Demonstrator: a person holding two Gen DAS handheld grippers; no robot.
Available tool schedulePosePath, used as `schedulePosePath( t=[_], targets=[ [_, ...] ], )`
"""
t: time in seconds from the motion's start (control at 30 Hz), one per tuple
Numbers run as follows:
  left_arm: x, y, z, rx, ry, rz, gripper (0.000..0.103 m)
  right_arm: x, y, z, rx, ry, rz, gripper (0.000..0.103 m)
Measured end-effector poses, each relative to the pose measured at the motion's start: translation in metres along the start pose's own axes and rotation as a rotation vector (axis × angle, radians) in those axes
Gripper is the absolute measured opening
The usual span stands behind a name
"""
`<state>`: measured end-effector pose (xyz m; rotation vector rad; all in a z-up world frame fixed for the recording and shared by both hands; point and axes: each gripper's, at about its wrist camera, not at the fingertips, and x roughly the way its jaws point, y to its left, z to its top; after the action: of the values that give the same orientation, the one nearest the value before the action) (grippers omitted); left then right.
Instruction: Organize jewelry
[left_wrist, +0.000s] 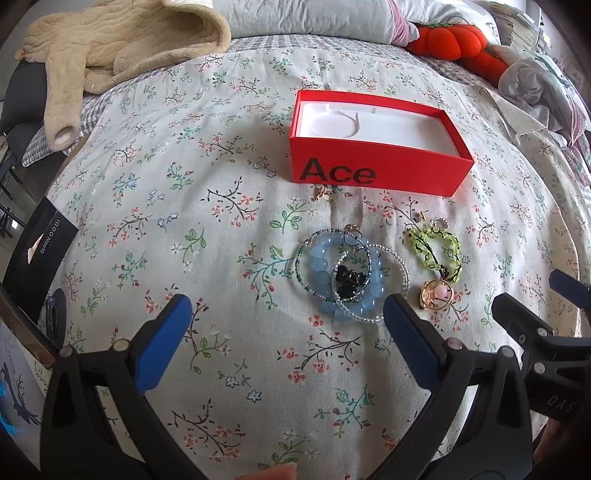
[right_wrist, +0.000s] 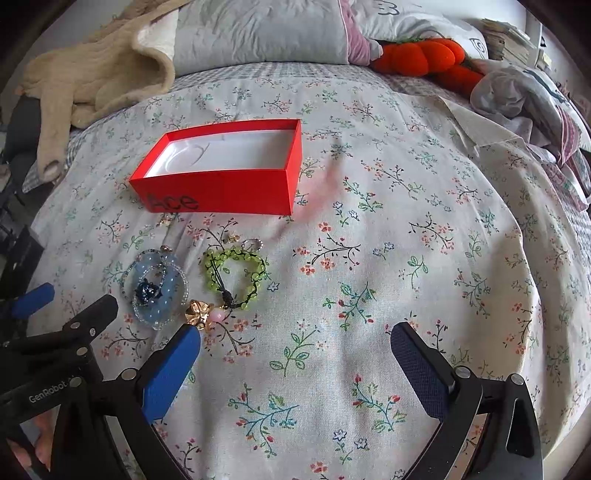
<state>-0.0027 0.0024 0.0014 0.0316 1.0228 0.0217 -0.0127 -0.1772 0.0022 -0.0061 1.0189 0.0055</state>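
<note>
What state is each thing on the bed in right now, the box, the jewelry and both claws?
Red box: open, no lid, white tray empty.
Blue bead bracelet: on the bedspread, tangled with thinner bead strands.
Green bracelet: lying flat, apart from the blue one.
Gold ring: loose on the bedspread.
Left claw: open, holding nothing.
Right claw: open, holding nothing.

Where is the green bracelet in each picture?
Left wrist view: the green bracelet lies right of centre, right of the blue bracelets.
Right wrist view: the green bracelet lies left of centre, right of the blue bracelets.
Shared landmark: the red box, behind the bracelet in both.
</note>
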Motion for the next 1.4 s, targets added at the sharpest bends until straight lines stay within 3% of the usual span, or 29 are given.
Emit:
schedulePosePath(
  t=[1.4],
  targets=[
    [0.0007,0.0001,-0.0015,0.003,-0.001,0.000,0.103,-0.0013,-0.0012,-0.0007,0.012,-0.003,0.012,0.103]
  ],
)
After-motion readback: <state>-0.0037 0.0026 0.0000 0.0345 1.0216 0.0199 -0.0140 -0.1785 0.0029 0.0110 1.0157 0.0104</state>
